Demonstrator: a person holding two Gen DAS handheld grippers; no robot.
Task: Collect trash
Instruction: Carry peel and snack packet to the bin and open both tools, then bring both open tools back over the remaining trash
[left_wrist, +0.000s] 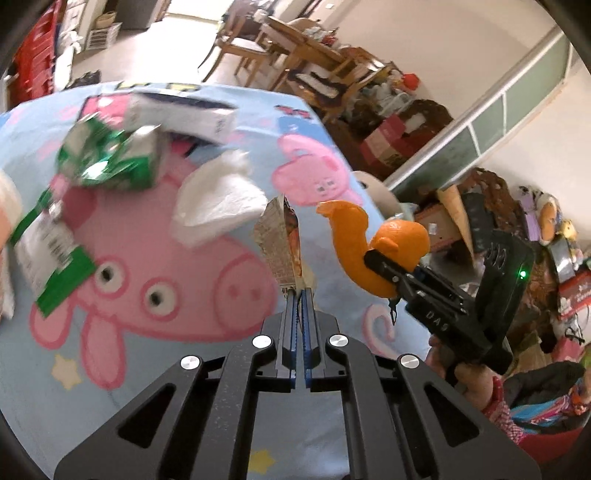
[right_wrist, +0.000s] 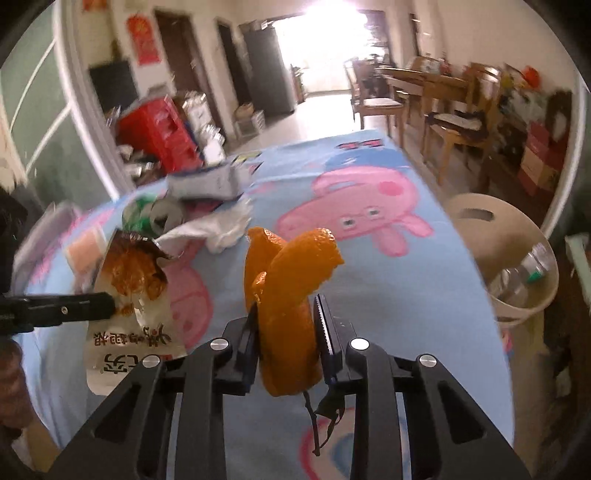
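My left gripper (left_wrist: 299, 295) is shut on a torn snack wrapper (left_wrist: 282, 243), held above the cartoon-pig tablecloth (left_wrist: 147, 369); the wrapper also shows in the right wrist view (right_wrist: 129, 295). My right gripper (right_wrist: 286, 310) is shut on an orange peel (right_wrist: 288, 291), also seen in the left wrist view (left_wrist: 354, 240) to the right of the wrapper. On the cloth lie a crumpled white tissue (left_wrist: 218, 206), a green carton (left_wrist: 110, 158), a white box (left_wrist: 184, 110) and a green-edged wrapper (left_wrist: 48, 254).
A beige bin (right_wrist: 517, 258) with a plastic bottle inside stands right of the table. Wooden chairs and a table (right_wrist: 424, 92) stand behind. Red crates (right_wrist: 159, 129) and clutter line the left wall.
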